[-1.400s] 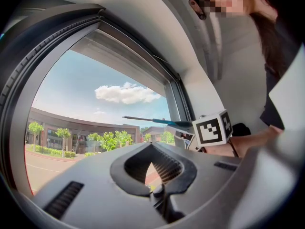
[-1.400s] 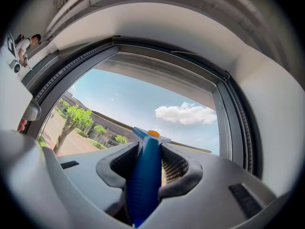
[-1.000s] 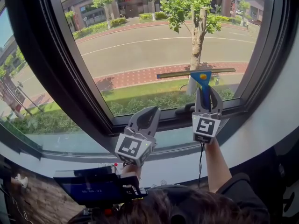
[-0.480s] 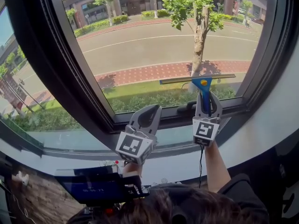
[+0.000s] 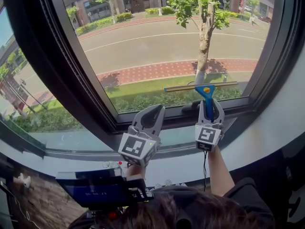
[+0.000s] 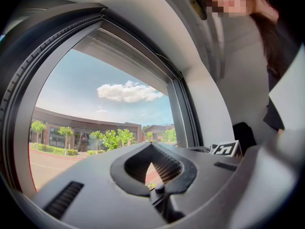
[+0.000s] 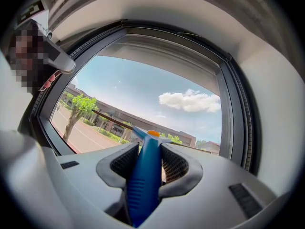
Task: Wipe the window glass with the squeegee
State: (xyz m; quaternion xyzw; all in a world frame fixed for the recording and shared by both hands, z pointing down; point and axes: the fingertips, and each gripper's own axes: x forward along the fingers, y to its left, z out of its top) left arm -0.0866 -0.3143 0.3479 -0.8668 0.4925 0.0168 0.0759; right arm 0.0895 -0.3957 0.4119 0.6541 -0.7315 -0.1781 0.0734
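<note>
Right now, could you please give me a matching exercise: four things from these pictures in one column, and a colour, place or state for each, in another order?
Things:
1. squeegee
2. left tongs
3. right tongs
4. tree

Descriptions:
a. shut, empty
b. outdoors
c. blue handle
d. shut on the squeegee

Pairs: 1-c, 2-a, 3-d, 4-b

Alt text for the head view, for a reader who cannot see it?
The right gripper clamps the blue handle of a squeegee whose blade lies level on the lower window glass, just above the dark frame. The left gripper hangs empty beside it, jaws shut. Outside are a road, a brick path and a tree.
</note>
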